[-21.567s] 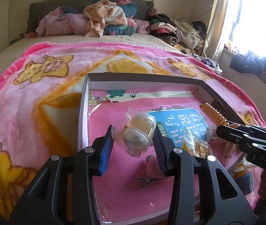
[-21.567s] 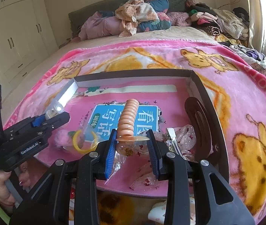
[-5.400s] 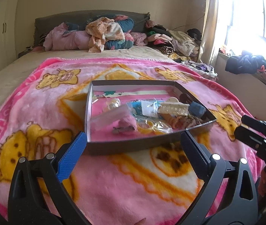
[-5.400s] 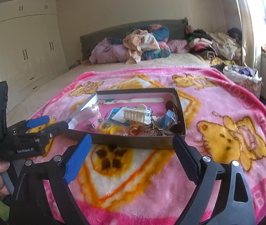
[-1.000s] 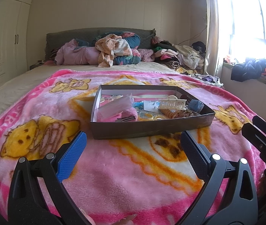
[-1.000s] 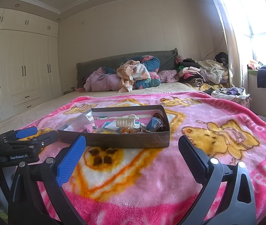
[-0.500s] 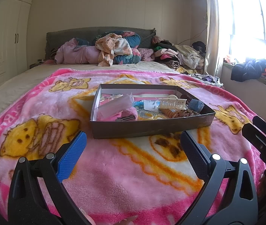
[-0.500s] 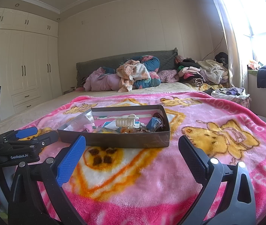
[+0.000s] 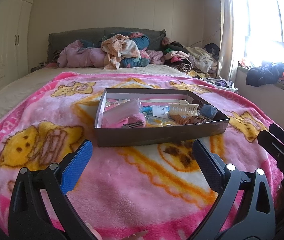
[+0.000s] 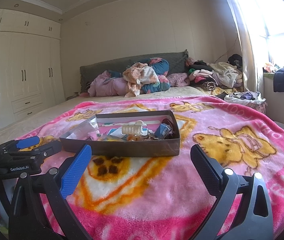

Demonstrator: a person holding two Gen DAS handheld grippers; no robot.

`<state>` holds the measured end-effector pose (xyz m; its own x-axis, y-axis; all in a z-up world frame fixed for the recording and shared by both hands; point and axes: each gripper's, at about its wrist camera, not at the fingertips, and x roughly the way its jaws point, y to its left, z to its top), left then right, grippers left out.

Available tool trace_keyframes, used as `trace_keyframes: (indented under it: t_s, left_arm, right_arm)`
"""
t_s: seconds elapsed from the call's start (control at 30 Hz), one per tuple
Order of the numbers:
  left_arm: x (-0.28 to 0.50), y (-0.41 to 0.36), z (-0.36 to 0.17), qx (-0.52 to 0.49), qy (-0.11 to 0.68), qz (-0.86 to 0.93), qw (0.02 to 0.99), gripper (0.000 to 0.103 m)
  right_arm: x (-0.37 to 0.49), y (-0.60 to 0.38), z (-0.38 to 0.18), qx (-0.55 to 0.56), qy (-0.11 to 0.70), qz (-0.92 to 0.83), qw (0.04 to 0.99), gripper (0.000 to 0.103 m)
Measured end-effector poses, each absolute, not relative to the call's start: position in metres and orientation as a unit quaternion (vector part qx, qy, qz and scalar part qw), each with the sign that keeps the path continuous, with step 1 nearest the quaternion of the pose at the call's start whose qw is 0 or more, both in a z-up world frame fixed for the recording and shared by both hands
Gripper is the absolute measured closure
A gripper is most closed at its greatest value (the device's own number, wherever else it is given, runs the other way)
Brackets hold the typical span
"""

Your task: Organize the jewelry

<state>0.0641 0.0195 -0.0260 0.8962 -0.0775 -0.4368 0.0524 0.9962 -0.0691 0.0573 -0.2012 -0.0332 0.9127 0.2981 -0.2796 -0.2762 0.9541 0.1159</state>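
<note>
Left wrist: left gripper [image 9: 140,156] spread, empty, near the box [image 9: 157,136] of jewelry on the blanket [image 9: 122,180]. Right wrist: right gripper [image 10: 141,159] likewise spread and empty. Risk: items lie heaped; a careless reach could snag several or tip the box

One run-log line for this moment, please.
left gripper: open, empty | right gripper: open, empty | box: on blanket, holds hair clip, other accessories | phase: both grippers back from box
</note>
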Motion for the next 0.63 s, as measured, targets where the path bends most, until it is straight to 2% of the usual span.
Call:
trace_keyframes:
  t_s: [0.4, 0.5, 0.63]
  left_arm:
    - [0.069, 0.023, -0.027, -0.034, 0.231, -0.017, 0.972, 0.012]
    - [0.081, 0.042, -0.028, -0.047, 0.242, 0.004, 0.969, 0.012]
    - [0.118, 0.103, -0.028, -0.068, 0.274, 0.08, 0.956, 0.012]
  right_arm:
    - [0.067, -0.203, -0.036, 0.045, 0.169, 0.138, 0.975, 0.006]
    - [0.085, -0.215, -0.036, 0.065, 0.203, 0.129, 0.969, 0.006]
    - [0.146, -0.255, -0.043, 0.071, 0.31, 0.064, 0.946, 0.006]
